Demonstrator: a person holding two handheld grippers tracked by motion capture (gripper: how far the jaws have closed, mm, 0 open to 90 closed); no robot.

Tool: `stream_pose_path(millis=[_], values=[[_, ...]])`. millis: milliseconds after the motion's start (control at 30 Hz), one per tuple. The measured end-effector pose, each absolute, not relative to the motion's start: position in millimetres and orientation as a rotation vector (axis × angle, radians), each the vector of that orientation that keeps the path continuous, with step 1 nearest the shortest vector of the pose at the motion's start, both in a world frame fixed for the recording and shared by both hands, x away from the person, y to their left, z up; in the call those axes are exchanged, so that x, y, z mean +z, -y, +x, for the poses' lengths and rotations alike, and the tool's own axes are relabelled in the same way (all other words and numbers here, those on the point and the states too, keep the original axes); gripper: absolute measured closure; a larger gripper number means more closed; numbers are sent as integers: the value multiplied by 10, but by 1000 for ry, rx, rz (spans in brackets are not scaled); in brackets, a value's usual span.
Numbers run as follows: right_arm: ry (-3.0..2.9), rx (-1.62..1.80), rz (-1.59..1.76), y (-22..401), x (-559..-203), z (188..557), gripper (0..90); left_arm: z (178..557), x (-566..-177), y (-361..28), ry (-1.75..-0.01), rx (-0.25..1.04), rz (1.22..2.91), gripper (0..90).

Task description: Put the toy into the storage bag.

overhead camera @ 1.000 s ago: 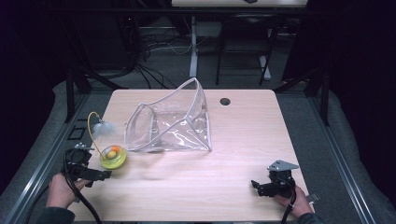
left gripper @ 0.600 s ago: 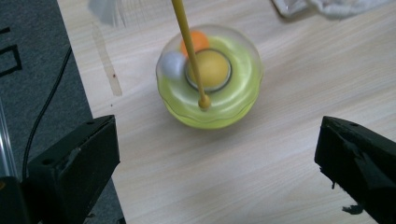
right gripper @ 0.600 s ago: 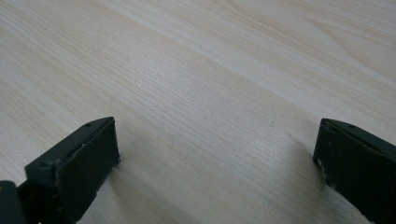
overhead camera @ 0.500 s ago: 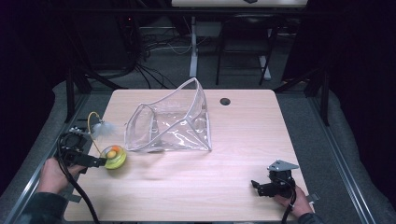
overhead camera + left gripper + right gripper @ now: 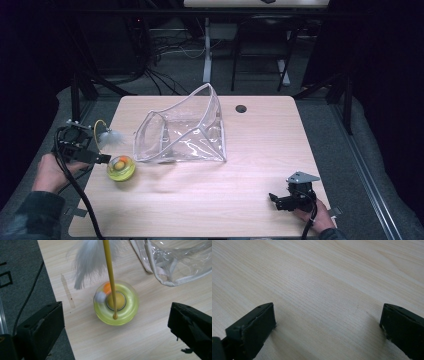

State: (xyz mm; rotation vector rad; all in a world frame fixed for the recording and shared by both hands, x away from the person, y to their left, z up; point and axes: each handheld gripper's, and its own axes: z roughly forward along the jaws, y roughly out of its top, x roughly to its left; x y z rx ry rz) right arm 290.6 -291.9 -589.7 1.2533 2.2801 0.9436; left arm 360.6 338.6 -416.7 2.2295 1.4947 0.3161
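Note:
A round yellow-green toy with an orange ball and a white ball in its ring sits near the table's left edge. From its hub rises a yellow wire tipped with a white feather. My left gripper hovers just left of the toy, open, its jaws wide on either side of the toy and not touching it. A clear plastic zip pouch lies open mid-table, right of the toy. My right gripper rests open near the front right edge, over bare wood.
The wooden table has a dark cable hole at its back right. Grey floor lies just past the table's left edge. Black frames and cables stand behind the table.
My left gripper rose from the front-left table area and swung back toward the toy's left side, now pointing down at it. The toy, pouch and right gripper stayed put.

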Motion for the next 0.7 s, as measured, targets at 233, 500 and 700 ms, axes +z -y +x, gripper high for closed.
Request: stream_pose_path(millis=[233,500,700], values=[[-2281,944,1254,2919,-5897,2906,0,3686,-4025,-3369,-1461,342,2257,234],[-2280,943,1254,2919,-5896,2905,0,3766,-3869,-3336,-1442,339,2269,499],[-2284,936,1250,2922,-5895,2905,0,3804,-3784,-3328,-1458,339,2278,601]])
